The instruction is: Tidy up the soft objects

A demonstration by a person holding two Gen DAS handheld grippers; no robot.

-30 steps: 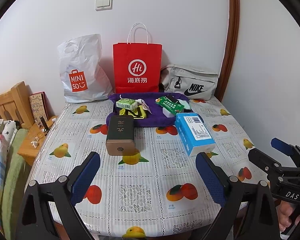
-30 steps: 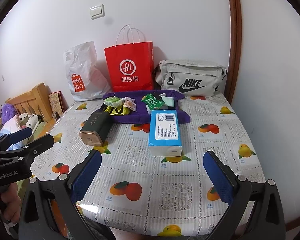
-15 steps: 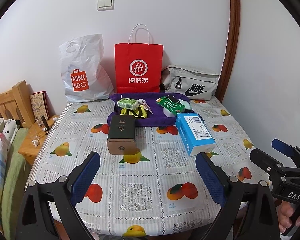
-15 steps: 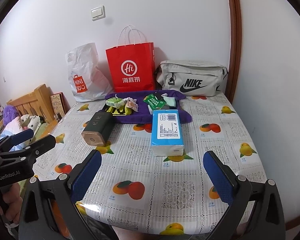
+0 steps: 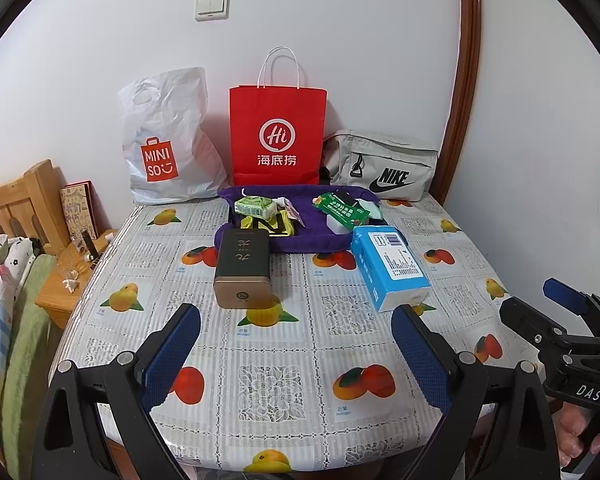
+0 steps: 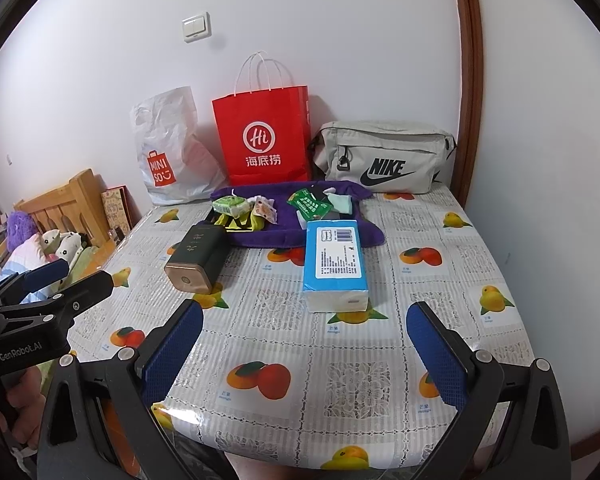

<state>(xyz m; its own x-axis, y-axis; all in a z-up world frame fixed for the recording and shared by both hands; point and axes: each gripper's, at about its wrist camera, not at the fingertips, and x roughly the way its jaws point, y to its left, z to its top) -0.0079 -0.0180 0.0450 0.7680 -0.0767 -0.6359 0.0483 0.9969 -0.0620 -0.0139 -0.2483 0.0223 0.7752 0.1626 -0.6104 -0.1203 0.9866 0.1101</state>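
Here, both grippers, left gripper [image 5: 296, 354] and right gripper [image 6: 305, 354], hang spread wide and empty at the table's [image 6: 480, 264] near edge. Mid-table lies a blue tissue pack [image 6: 335, 264], likely light and squashy; pinch its long sides.

At the table's far edge, the white plastic bag [image 5: 168, 140] reads "MINISO" in white on an orange bag emblem. The red paper bag [image 5: 278, 132] beside it carries a round "Hi" logo above "海底捞". The grey pouch [image 5: 380, 166] toward the far right corner shows "NIKE" with the swoosh. The left gripper [image 6: 40, 292] body reads "GenRobot.AI"; the right gripper [image 5: 556, 312] body reads "DAS".
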